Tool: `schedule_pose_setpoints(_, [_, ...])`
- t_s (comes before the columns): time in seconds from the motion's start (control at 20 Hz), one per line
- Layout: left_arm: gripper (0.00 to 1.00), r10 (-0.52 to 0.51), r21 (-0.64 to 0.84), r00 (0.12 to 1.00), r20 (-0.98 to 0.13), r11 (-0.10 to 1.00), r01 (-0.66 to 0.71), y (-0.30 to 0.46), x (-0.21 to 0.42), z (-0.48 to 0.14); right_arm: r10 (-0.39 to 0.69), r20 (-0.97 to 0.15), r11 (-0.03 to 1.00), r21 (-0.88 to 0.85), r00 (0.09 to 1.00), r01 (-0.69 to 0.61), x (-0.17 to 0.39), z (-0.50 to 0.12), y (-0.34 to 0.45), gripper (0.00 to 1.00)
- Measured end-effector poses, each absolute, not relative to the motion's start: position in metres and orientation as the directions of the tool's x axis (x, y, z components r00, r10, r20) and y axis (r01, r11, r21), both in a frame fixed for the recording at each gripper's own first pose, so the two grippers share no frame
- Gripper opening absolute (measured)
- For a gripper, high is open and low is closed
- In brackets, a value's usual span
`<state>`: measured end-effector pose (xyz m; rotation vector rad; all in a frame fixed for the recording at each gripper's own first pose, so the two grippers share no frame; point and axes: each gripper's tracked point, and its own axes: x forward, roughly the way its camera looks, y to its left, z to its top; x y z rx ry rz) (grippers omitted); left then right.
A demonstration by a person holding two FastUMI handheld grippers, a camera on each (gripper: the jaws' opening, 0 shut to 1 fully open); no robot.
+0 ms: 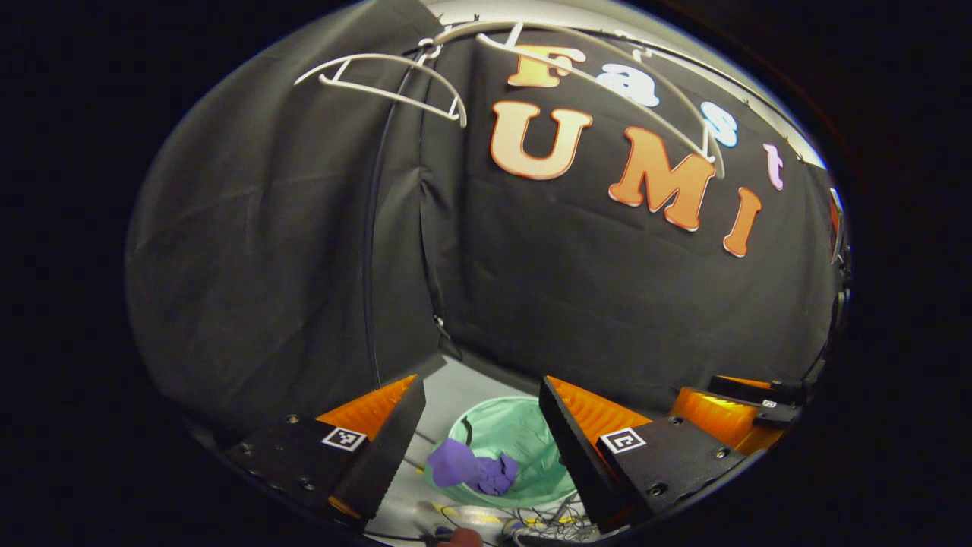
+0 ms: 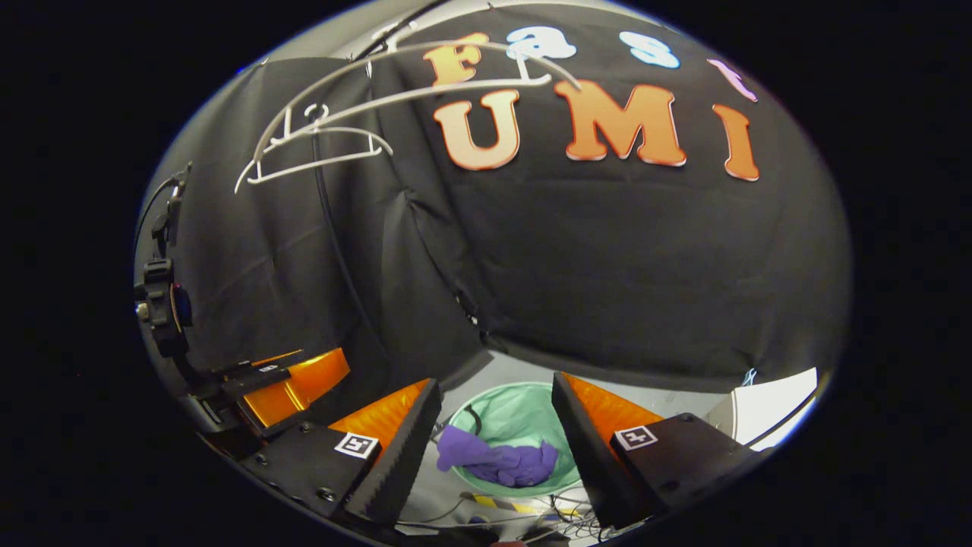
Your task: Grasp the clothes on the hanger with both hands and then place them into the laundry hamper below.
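A purple garment (image 1: pixel 474 469) lies crumpled inside the pale green laundry hamper (image 1: pixel 524 429) on the floor below. In the right gripper view the same purple garment (image 2: pixel 497 460) rests in the hamper (image 2: pixel 524 414). My left gripper (image 1: pixel 482 448) hangs open above the hamper with nothing between its fingers. My right gripper (image 2: pixel 493 441) is open and empty too, also above the hamper. Bare white hangers (image 1: pixel 395 80) hang high up; they also show at the top of the right gripper view (image 2: pixel 319 148). The other gripper (image 1: pixel 748 414) appears at the right edge of the left gripper view.
Black cloth walls close in the booth at the back and left. Loose cables and a yellow-black strip (image 2: pixel 524 507) lie on the grey floor in front of the hamper. A white panel (image 2: pixel 774 410) stands at the right. A fingertip (image 1: pixel 459 538) shows at the bottom edge.
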<state>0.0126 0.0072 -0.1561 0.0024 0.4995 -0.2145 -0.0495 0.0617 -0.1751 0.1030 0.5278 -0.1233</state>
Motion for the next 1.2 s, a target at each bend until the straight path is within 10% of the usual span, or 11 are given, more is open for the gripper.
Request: schedule_pose_setpoints(1.2, [0.92,-0.173,-0.083,0.984,-0.031,0.982,0.17,-0.071,-0.162,0.06,-0.176,-0.081,0.984,-0.046,0.981,0.173,-0.257,0.064,-0.035,0.87])
